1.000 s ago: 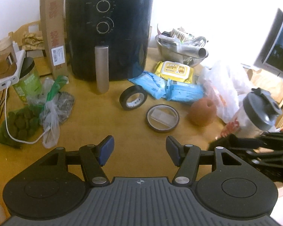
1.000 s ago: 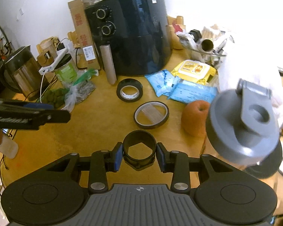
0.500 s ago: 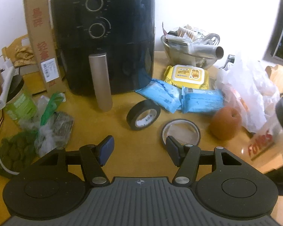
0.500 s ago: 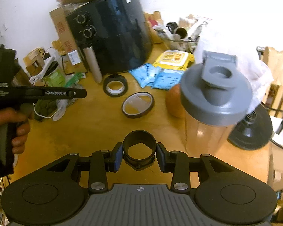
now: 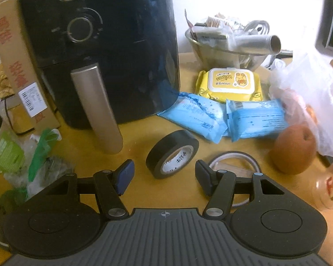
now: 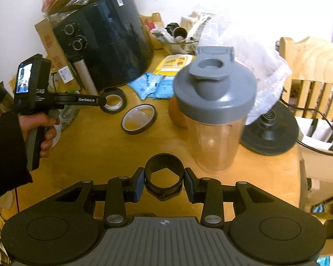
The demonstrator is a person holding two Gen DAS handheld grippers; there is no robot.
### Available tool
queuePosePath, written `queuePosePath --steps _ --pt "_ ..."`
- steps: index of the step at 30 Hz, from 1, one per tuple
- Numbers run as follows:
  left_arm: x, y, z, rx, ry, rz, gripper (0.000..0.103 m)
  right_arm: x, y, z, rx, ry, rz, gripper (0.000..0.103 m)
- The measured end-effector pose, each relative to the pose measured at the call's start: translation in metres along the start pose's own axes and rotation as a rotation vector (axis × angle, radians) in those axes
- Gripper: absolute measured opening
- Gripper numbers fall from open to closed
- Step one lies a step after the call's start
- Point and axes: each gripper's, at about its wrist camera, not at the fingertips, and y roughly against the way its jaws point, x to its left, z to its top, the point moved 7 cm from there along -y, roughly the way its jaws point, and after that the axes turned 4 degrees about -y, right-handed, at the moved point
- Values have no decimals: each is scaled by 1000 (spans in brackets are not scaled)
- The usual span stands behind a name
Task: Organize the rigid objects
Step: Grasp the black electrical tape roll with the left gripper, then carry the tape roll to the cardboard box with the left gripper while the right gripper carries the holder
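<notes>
Black tape roll [image 5: 172,154] on the wooden table [image 5: 144,190] now sits just ahead of the left gripper [image 5: 164,174], which has moved closer, its jaws apart and empty, likely about to grasp it. The right gripper [image 6: 164,182] stays clamped on a black ring [image 6: 164,177].

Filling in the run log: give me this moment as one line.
left claw: open, over tape roll | right claw: shut on black ring | shaker: upright on table
</notes>
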Motion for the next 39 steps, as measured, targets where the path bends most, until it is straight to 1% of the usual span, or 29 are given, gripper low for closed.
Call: queuePosePath --steps 6,9,10,12,15,18,20,25,39 --pt "1 -23 6 34 -40 -19 59 -8 7 -9 3 -22 -27 40" --pt "4 -29 9 34 -55 4 58 -8 9 -13 4 -26 -28 40" --pt "4 -30 10 39 -52 -6 55 -7 10 -14 5 -28 -27 40" --pt "4 -32 9 57 -53 -33 35 -7 11 -15 6 -33 -24 40" --pt "5 -30 7 75 -66 -33 23 -6 11 -17 7 -32 -17 40" --pt "7 -25 4 90 -58 -40 22 -5 12 -17 7 -31 -4 40" --pt "7 -21 1 97 -45 -65 21 -4 12 -17 7 -25 2 40" --pt "10 -7 -3 95 -5 -86 21 -1 11 -16 7 -10 24 40" --pt "11 47 -12 61 63 -93 21 11 10 -13 16 40 106 40"
